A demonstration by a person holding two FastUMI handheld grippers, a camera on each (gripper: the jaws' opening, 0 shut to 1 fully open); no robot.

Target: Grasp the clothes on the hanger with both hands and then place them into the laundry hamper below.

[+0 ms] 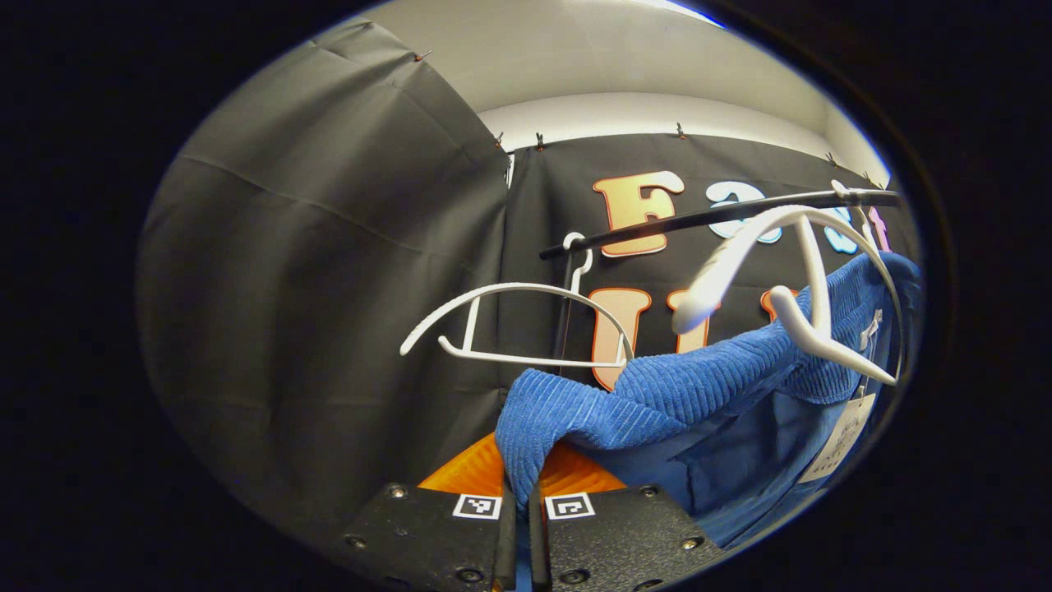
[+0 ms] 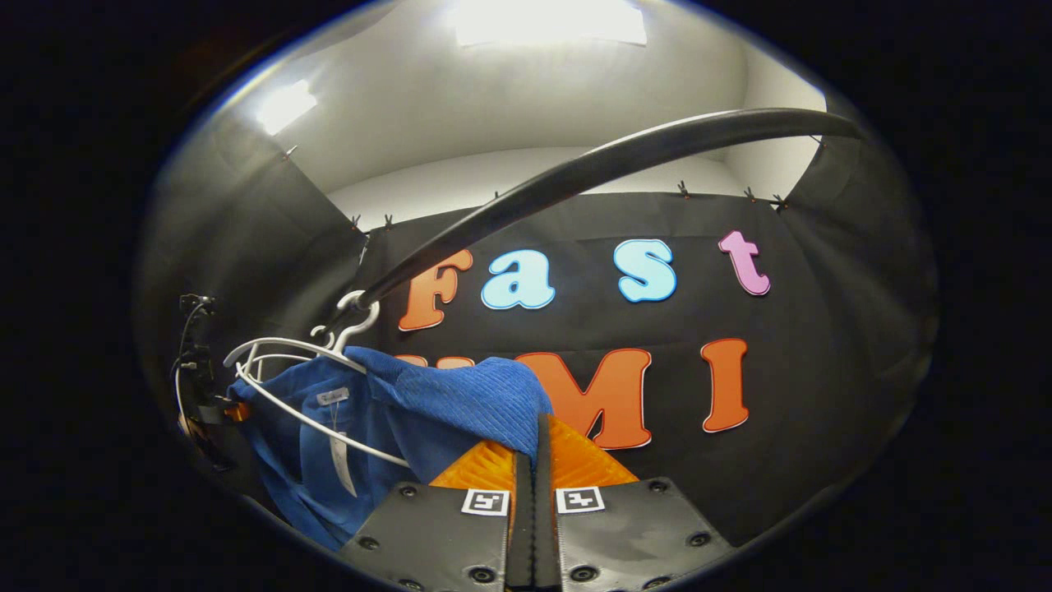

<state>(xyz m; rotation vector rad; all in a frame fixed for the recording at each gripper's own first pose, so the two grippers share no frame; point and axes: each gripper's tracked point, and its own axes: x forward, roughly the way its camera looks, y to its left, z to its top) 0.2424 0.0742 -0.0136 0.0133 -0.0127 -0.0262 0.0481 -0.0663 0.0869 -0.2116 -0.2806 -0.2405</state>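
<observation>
Under the rail (image 2: 592,168) | left hand-held gripper (image 1: 521,501) clamped on blue garment (image 1: 657,386) | right hand-held gripper (image 2: 531,473) clamped likewise | hanger (image 1: 809,271) half-freed, so both ends lift together

garment (image 1: 657,395): ribbed cloth | hanger (image 1: 509,325): smooth plastic | rail (image 2: 592,168): glossy

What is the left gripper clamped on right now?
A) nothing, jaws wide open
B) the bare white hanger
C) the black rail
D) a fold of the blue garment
D: in the left gripper view the left gripper has its fingers pressed together on a ribbed fold of the blue garment, while the bare white hanger hangs untouched on the black rail behind.
</observation>
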